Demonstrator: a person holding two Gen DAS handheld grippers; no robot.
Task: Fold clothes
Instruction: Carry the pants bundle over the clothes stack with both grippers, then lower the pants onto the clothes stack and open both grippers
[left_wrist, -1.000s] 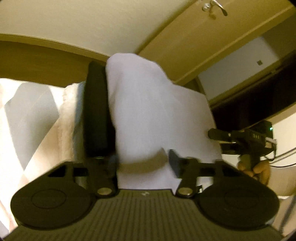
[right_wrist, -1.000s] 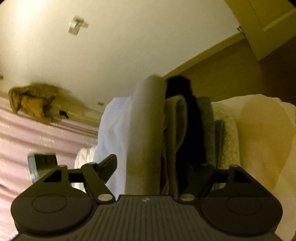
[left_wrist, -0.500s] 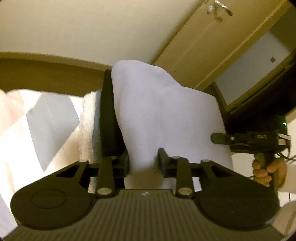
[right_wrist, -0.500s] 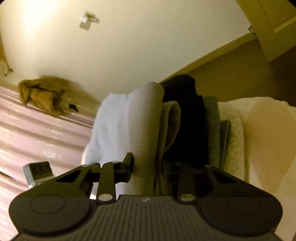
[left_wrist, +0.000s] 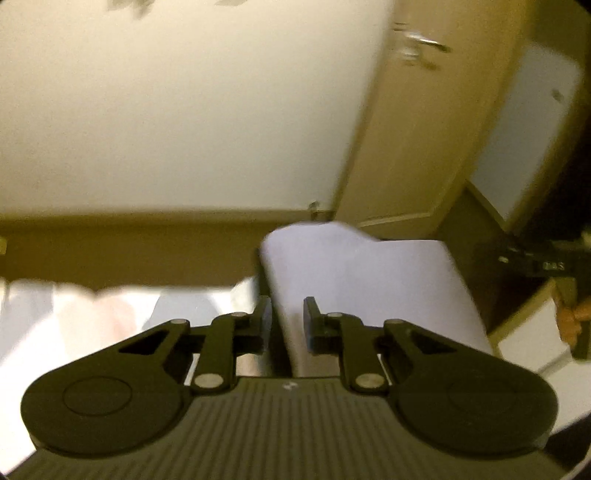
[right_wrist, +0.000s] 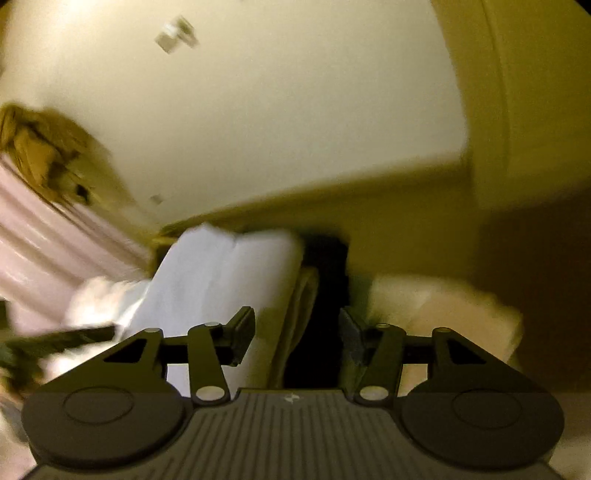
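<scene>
A stack of folded clothes stands on edge between both grippers. In the left wrist view my left gripper (left_wrist: 286, 325) is shut on the fold of the white garment (left_wrist: 365, 273) at the stack's side. In the right wrist view my right gripper (right_wrist: 297, 334) has its jaws apart around the stack: the white garment (right_wrist: 221, 280), a beige piece (right_wrist: 301, 310) and a black piece (right_wrist: 327, 295) sit between them. The right gripper (left_wrist: 543, 264) also shows at the far right of the left wrist view, held by a hand.
A cream fleece blanket (right_wrist: 443, 310) lies right of the stack. A patterned bedspread (left_wrist: 92, 317) lies to the left. A wooden headboard (left_wrist: 129, 240), a wall and a door (left_wrist: 424, 110) stand behind. Pink curtains (right_wrist: 48, 236) hang at left.
Both grippers have pulled back and tilted, so the stack looks smaller and lower. My left gripper has closed tighter on the white fold. My right gripper's jaws have widened.
</scene>
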